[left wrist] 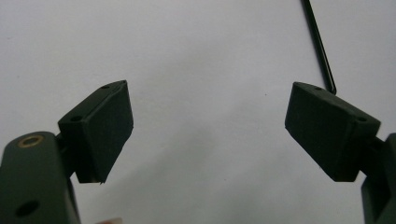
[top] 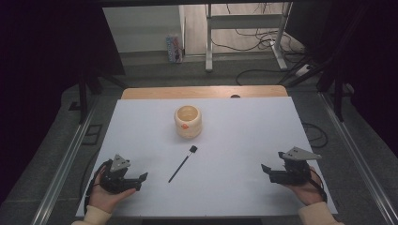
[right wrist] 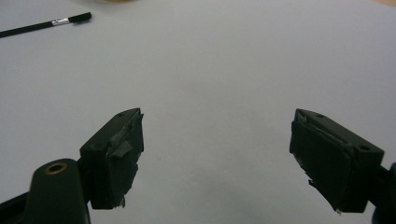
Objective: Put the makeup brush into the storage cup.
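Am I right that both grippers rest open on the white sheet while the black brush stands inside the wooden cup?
Not quite: the black brush lies flat on the white sheet, in front of the wooden cup, as the high view shows. Both the left gripper and right gripper are indeed open.

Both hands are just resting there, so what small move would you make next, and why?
Probably ease the left hand-held gripper toward the black brush: its jaws are open and empty, and the brush lies loose just beside it, in front of the cup.

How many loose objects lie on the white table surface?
2: a cream cup standing near the table's far middle, and a thin black brush lying in front of it, closer to the left claw.
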The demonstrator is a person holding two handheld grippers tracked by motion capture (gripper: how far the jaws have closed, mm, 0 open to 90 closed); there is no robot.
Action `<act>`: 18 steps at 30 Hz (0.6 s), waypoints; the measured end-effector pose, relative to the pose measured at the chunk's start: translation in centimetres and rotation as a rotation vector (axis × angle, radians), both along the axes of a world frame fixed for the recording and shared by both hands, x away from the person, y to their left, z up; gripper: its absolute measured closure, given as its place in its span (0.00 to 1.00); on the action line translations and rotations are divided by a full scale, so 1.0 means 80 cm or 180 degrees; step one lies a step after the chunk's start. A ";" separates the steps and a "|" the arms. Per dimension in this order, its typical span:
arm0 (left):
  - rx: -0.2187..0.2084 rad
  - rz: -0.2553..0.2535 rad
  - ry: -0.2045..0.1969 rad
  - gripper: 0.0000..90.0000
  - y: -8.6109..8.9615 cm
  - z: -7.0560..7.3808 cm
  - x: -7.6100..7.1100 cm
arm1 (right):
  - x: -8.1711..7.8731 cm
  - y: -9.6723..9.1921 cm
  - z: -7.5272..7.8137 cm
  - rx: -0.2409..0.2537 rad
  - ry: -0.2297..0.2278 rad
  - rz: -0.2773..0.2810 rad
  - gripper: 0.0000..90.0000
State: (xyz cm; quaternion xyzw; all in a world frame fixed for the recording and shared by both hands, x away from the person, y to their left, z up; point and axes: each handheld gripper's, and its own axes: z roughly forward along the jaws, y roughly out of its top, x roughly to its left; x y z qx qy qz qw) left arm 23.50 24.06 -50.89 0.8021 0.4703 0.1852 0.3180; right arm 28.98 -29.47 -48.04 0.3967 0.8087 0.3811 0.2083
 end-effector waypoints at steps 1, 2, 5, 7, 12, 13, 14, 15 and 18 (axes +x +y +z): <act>0.0007 -0.0009 0.0007 0.18 0.000 -0.001 0.000 | 0.001 0.000 -0.001 0.0008 0.0028 0.0003 0.20; 0.0015 -0.0022 0.0014 0.18 0.000 -0.001 0.000 | 0.002 -0.001 -0.002 0.0003 0.0040 0.0026 0.22; 0.0019 -0.0010 0.0020 0.18 0.001 -0.002 -0.001 | 0.001 0.001 -0.002 0.0096 0.0074 0.0106 0.22; 0.0009 0.0015 0.0010 0.18 0.002 0.000 -0.003 | 0.000 0.002 -0.001 0.0103 0.0050 0.0120 0.22; 0.0002 0.0020 -0.0013 0.18 0.001 0.002 -0.003 | -0.003 0.001 0.001 0.0123 0.0030 0.0076 0.22; 0.0014 0.0011 -0.0010 0.18 0.001 0.002 -0.003 | -0.003 0.000 0.001 0.0152 0.0042 0.0067 0.22; 0.0014 0.0011 -0.0010 0.18 0.001 0.002 -0.003 | -0.003 0.000 0.001 0.0152 0.0042 0.0067 0.22; 0.0023 0.0003 -0.0006 0.18 0.000 0.003 -0.002 | -0.003 -0.001 0.001 0.0139 0.0039 0.0057 0.22; 0.0020 -0.0005 -0.0008 0.18 -0.001 0.003 -0.001 | -0.004 -0.002 0.000 0.0129 0.0046 0.0055 0.22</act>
